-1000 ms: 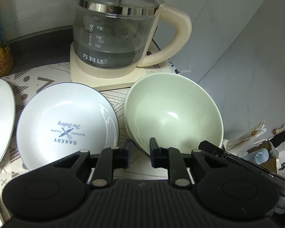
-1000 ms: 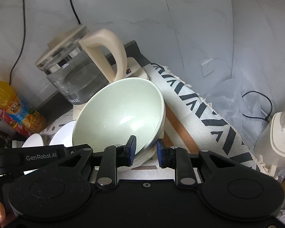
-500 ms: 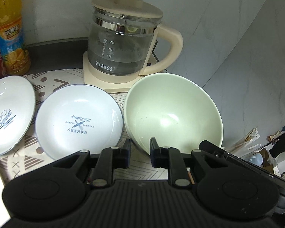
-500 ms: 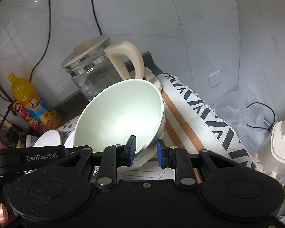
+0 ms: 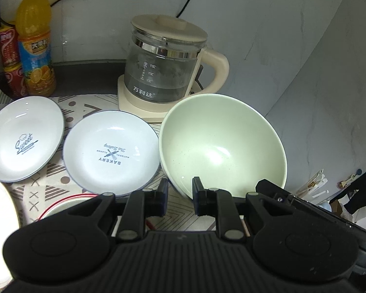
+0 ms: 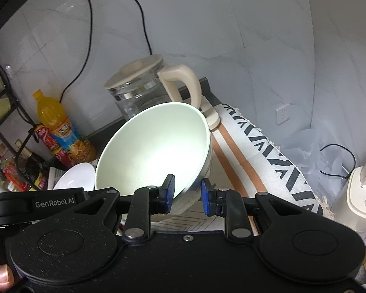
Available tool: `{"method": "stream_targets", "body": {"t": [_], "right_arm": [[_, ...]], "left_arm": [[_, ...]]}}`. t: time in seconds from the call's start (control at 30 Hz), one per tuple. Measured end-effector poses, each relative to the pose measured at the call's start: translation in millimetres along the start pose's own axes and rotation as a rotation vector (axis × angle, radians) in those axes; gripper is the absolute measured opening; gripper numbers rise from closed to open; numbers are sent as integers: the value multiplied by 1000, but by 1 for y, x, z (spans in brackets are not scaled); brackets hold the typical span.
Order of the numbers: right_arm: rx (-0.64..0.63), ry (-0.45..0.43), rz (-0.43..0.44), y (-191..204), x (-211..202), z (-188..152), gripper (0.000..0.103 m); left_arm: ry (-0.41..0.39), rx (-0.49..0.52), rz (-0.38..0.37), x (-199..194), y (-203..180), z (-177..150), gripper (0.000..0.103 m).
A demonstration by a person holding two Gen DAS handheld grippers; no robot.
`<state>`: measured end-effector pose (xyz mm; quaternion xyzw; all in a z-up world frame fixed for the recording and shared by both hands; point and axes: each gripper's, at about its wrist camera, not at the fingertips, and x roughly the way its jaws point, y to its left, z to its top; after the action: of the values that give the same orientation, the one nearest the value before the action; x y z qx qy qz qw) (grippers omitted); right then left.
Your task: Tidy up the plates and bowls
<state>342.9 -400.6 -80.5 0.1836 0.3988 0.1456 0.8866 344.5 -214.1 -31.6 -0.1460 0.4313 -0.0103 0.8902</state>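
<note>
A large pale green bowl [image 5: 222,144] is held by its rim from both sides, lifted and tilted. My left gripper [image 5: 180,196] is shut on its near rim. My right gripper [image 6: 186,195] is shut on the rim of the same bowl [image 6: 156,149]. On the patterned mat lie a white "BAKERY" plate [image 5: 111,150] and a white "Sweet" plate [image 5: 24,138] to the left of the bowl. A red-rimmed dish [image 5: 63,204] shows partly under my left gripper.
A glass kettle [image 5: 166,66] on a cream base stands behind the bowl by the wall. An orange juice bottle [image 5: 35,46] and a red can [image 5: 9,61] stand at the back left. The mat's striped edge [image 6: 268,153] hangs off the right side.
Both grippers have risen and pulled back with the bowl held between them. More of the counter, the plates and the bottles has come into view.
</note>
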Motion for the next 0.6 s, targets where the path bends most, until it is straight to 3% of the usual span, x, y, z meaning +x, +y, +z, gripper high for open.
{"method": "stream_targets", "body": {"t": [0.6], "right_arm": [[-27, 20, 91, 23, -27, -25, 23]], "left_arm": [[-40, -41, 52, -49, 19, -31, 18]]}}
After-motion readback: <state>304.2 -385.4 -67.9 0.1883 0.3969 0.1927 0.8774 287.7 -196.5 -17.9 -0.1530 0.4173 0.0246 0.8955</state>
